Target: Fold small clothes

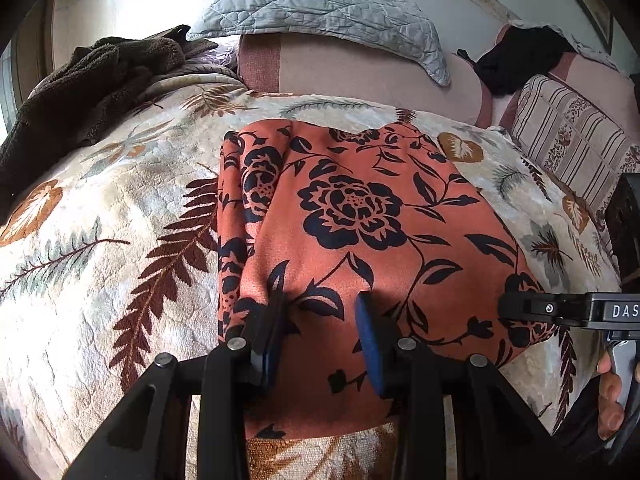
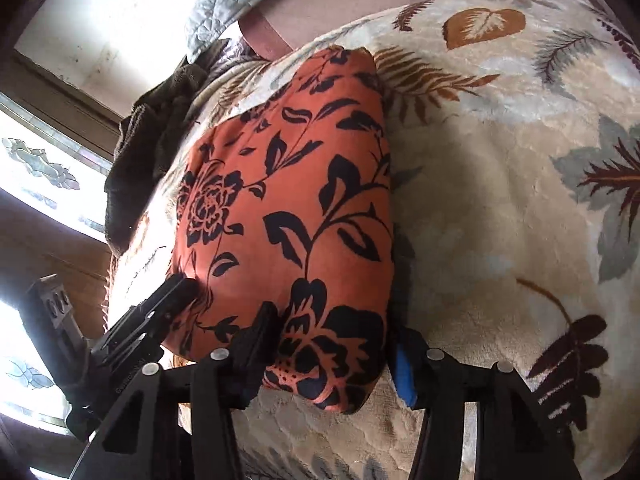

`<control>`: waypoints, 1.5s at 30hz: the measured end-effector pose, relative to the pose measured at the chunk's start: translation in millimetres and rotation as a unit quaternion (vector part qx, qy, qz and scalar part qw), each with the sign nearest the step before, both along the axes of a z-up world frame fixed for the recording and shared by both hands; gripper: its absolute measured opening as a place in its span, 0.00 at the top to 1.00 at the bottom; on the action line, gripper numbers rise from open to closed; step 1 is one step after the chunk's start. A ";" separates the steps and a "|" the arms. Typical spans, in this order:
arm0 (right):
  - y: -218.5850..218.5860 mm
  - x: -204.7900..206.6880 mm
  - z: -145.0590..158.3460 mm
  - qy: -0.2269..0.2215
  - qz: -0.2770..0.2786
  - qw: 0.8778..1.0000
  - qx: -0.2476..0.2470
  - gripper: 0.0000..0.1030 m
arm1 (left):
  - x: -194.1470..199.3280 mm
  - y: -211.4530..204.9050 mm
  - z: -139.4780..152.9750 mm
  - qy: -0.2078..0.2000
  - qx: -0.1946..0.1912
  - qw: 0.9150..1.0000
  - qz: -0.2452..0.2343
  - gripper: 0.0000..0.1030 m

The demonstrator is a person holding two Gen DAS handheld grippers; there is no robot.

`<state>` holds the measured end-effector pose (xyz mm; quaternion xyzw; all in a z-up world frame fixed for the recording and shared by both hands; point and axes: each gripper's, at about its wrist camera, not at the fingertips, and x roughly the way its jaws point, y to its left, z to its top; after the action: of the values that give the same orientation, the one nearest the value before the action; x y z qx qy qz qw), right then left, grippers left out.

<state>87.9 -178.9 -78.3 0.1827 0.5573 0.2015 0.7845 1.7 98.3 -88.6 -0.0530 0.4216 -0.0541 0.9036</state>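
An orange cloth with a black flower print (image 1: 360, 216) lies folded flat on a cream blanket with a leaf pattern (image 1: 100, 220). My left gripper (image 1: 320, 316) rests on the cloth's near part. Its jaws stand apart, flat fabric shows between them, and a low ridge of cloth lies against the left finger. In the right wrist view the same cloth (image 2: 288, 200) has its near corner between the fingers of my right gripper (image 2: 332, 356), which is open. The blue pad (image 2: 402, 372) sits just off the cloth's right edge. The left gripper (image 2: 176, 296) touches the cloth's left edge.
A dark brown fleece (image 1: 80, 92) is heaped at the back left. A grey quilted pillow (image 1: 320, 16), a black garment (image 1: 520, 56) and a striped cushion (image 1: 572, 140) line the back. A person's hand (image 1: 612, 392) holds the right gripper (image 1: 520, 309). A window (image 2: 40, 160) is at the left.
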 end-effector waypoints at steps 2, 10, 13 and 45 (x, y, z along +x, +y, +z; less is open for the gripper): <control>-4.0 -4.8 -0.9 0.008 -0.001 1.000 0.006 0.40 | -4.6 8.4 6.1 -0.005 -0.028 1.000 0.004 0.65; -44.1 -21.6 9.4 -0.013 -0.025 0.997 0.068 0.33 | -9.9 85.9 12.8 0.029 -0.253 0.965 0.065 0.49; -49.3 -6.6 8.6 -0.011 -0.027 0.996 0.080 0.33 | 4.2 92.4 5.2 0.063 -0.297 0.950 0.069 0.48; -26.8 80.3 -17.1 0.033 -0.010 0.992 0.120 0.33 | 75.0 112.0 -22.9 0.097 -0.284 0.948 0.108 0.39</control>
<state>168.1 -205.7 -95.3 0.2872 0.5526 0.2529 0.7404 76.7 210.3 -111.6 -0.3576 0.4661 -0.0686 0.8063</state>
